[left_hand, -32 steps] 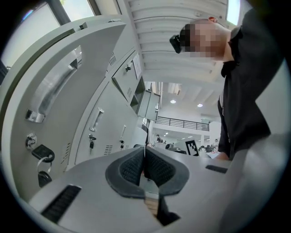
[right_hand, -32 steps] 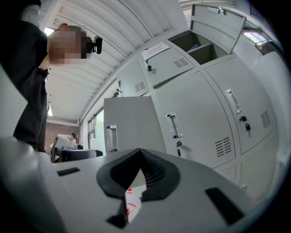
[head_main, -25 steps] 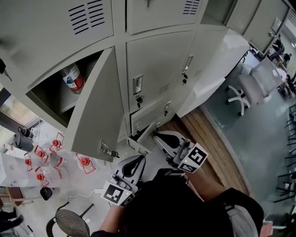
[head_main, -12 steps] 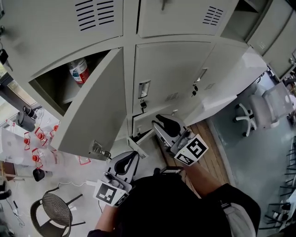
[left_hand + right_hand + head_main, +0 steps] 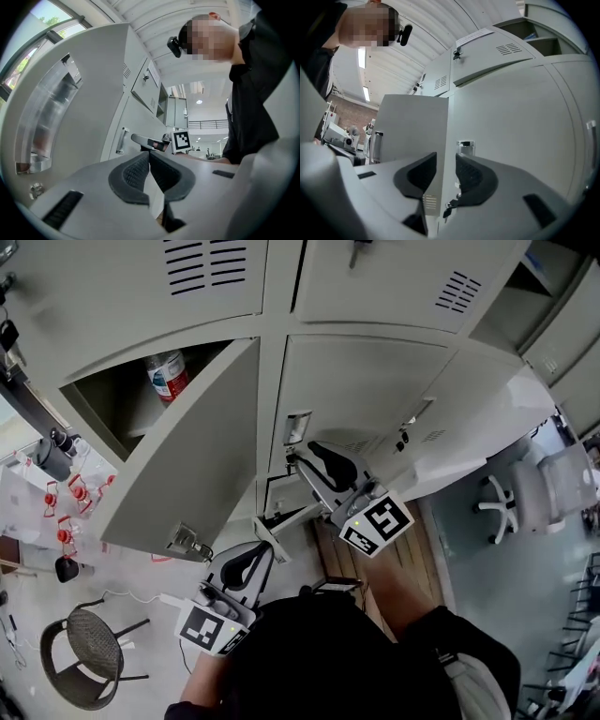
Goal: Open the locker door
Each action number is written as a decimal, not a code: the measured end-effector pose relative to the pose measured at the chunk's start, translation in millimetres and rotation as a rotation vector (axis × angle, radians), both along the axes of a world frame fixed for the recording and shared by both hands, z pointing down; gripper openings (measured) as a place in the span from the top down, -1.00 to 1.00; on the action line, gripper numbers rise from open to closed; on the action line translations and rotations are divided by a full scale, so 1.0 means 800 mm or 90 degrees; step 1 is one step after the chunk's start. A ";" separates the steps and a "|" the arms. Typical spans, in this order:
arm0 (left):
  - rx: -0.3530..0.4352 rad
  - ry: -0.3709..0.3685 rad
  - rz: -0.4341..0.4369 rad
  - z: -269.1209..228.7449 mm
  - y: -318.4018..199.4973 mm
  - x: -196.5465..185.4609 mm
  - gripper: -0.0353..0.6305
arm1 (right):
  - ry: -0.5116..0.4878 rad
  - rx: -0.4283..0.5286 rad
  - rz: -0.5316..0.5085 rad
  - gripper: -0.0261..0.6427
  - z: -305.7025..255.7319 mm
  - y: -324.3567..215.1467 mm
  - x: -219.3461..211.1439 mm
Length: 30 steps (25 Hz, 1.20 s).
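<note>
- One bank of grey lockers (image 5: 375, 381) fills the upper part of the head view.
- One locker door (image 5: 192, 460), left of centre, stands swung wide, with its lock (image 5: 187, 542) at the free edge.
- Two chairs: a white swivel chair (image 5: 539, 488) at right and a dark mesh chair (image 5: 89, 667) at lower left.
- Two grippers: the right gripper (image 5: 446, 157) is near the neighbouring locker's front, its jaws opening with nothing between them. The left gripper (image 5: 149, 154) sits lower, jaws closed together and empty.
- One bottle (image 5: 169, 374), red-labelled, stands inside the open compartment.
</note>
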<state>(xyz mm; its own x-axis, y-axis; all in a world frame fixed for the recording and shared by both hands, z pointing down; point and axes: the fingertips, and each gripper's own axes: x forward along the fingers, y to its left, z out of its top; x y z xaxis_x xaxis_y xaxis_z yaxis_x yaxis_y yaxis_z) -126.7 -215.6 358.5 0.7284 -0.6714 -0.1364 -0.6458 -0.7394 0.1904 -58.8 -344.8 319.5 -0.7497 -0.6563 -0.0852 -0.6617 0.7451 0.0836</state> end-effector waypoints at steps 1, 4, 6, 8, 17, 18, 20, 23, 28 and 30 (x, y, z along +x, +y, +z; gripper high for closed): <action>-0.001 -0.001 -0.002 0.001 0.000 -0.001 0.84 | 0.006 0.000 -0.002 0.56 -0.001 -0.004 -0.003; -0.001 -0.002 -0.003 0.001 0.000 -0.002 0.84 | 0.022 -0.010 -0.002 0.56 0.000 -0.014 -0.012; 0.002 -0.003 -0.005 0.000 -0.002 -0.003 0.84 | 0.028 -0.012 0.007 0.53 0.001 -0.021 -0.016; 0.004 -0.002 -0.006 -0.001 -0.002 -0.003 0.84 | 0.031 -0.011 0.013 0.50 0.002 -0.024 -0.019; -0.008 0.005 0.022 0.002 0.003 0.005 0.84 | 0.046 -0.031 0.030 0.49 0.007 -0.039 -0.028; -0.010 0.002 0.029 0.002 0.005 0.006 0.84 | 0.045 -0.033 0.032 0.49 0.007 -0.039 -0.029; -0.003 -0.001 0.038 0.001 0.008 0.007 0.84 | 0.043 -0.035 0.043 0.49 0.006 -0.042 -0.030; 0.001 -0.002 0.050 0.001 0.012 0.008 0.84 | 0.037 -0.039 0.065 0.49 0.006 -0.047 -0.027; 0.013 0.006 0.057 -0.002 0.013 0.008 0.84 | 0.045 -0.050 0.079 0.49 0.012 -0.052 -0.028; 0.017 0.010 0.059 -0.003 0.014 0.008 0.84 | 0.051 -0.047 0.085 0.49 0.014 -0.053 -0.030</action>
<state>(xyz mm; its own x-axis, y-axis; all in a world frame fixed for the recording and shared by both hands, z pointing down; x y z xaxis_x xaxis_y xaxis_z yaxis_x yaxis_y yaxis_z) -120.1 -204.8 356.4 0.7851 -0.5968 -0.1656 -0.5711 -0.8010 0.1794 -82.9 -387.3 330.6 -0.6584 -0.7523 0.0234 -0.7483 0.6575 0.0881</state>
